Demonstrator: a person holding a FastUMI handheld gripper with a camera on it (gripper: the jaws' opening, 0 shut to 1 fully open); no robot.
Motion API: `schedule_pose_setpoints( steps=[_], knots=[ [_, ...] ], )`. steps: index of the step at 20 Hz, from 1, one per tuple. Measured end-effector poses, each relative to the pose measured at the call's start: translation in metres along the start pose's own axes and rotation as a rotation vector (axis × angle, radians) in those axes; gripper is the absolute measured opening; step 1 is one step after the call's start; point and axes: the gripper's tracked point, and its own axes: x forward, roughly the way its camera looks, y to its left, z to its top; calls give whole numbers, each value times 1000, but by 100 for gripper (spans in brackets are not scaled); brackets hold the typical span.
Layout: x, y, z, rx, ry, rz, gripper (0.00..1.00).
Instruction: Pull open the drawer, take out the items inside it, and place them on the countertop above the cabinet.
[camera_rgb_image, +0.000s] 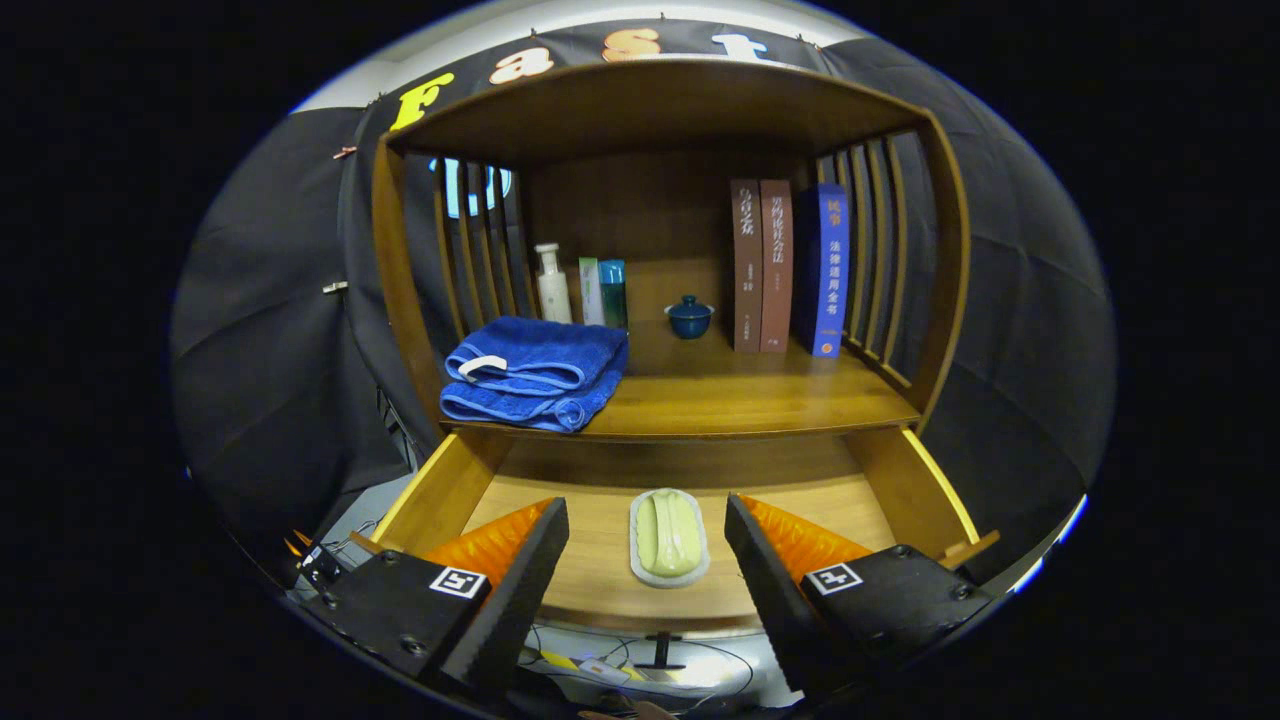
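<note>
Drawer (905, 485) pulled open below the worktop (740, 395) of a wooden cabinet. Inside, on the drawer floor, one item: a pale green soap bar (668, 532) lying in a light oval dish (669, 574), long axis pointing away from the camera.

Gripper (647, 525) spread wide, nothing held. Fingers stand either side of the soap and dish, both apart from it, no contact seen. Soap sits between the fingertips, roughly centred in the gap.

On the worktop above: folded blue towel (537, 372) at the left front edge, with a white tag on its fold. Behind it a white pump bottle (551, 283), then a pale green box (590, 291) and a teal container (613, 293) close together. Small dark blue lidded cup (689, 316) near the middle at the back. Right of it, two brown books (760, 266) and a blue book (828, 271), all upright, against the slatted side.

Cables and small gear on the floor under the drawer front, indistinct.
</note>
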Motion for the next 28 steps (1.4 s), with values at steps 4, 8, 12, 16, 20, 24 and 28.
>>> schedule_pose_setpoints(
  steps=[4,8,12,16,20,24,28],
  knots=[
    [51,-8,-6,17,133,-10,100],
    [89,-10,-28,8,294,9,100],
    [109,-17,-50,26,419,-13,100],
    [119,-21,-66,19,494,-27,100],
    [123,-19,-76,23,548,-22,92],
    [126,-25,-83,22,577,-43,85],
    [126,-25,-93,13,620,-42,51]
  ],
)
